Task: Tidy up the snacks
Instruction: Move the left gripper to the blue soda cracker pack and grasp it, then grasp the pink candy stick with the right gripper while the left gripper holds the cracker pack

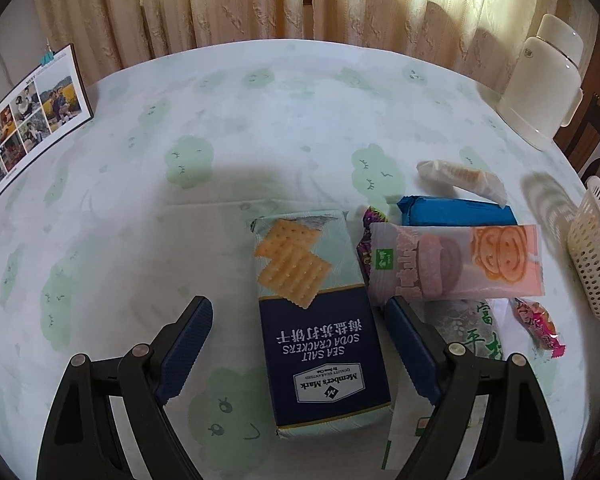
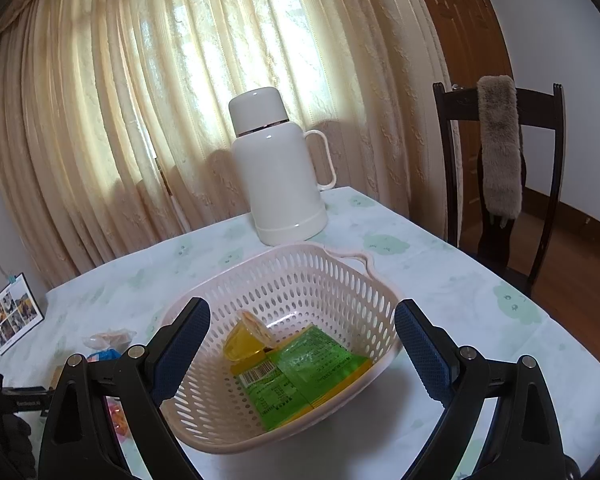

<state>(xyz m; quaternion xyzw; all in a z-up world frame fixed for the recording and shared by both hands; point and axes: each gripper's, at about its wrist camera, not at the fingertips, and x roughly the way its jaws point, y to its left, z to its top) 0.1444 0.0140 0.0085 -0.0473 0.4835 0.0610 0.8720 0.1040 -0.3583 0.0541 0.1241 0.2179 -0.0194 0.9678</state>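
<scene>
— What are you working on, and what's the room like?

— A round bench (image 1: 300,92) under a pale cloth printed with green cartoon clouds. Cream pleated curtains (image 2: 180,80) hang behind it with daylight coming through. A dark wooden chair (image 2: 540,184) stands at the far right edge with a grey furry cover over its back, and a brown wooden door is behind that.

— What else is on the bench?

— A cream thermos jug with a handle (image 2: 278,176) stands upright near the far edge. A framed photo collage (image 1: 28,120) leans at the left.

— And the snacks?

— The navy and pale-green pack of sea salt soda crackers (image 1: 316,312) lies flat between the fingers of my left gripper (image 1: 300,344), which are spread wide and not pressing it. Just to its right is a pile: a pink biscuit pack with an orange smiley face (image 1: 460,260) lying over a blue wrapped pack (image 1: 456,210) and a purple wrapper, a clear sleeve of orange wafers (image 1: 464,178) beyond, a small pink candy packet (image 1: 538,326) nearer me.

— Where do they go?

— The pinkish perforated plastic basket (image 2: 300,280) sits ahead of my right gripper (image 2: 302,344), fingers apart and empty. Inside it lie a green snack packet (image 2: 300,372) and a yellow jelly cup (image 2: 246,340), tilted — the cup resting on the packet's edge.
</scene>
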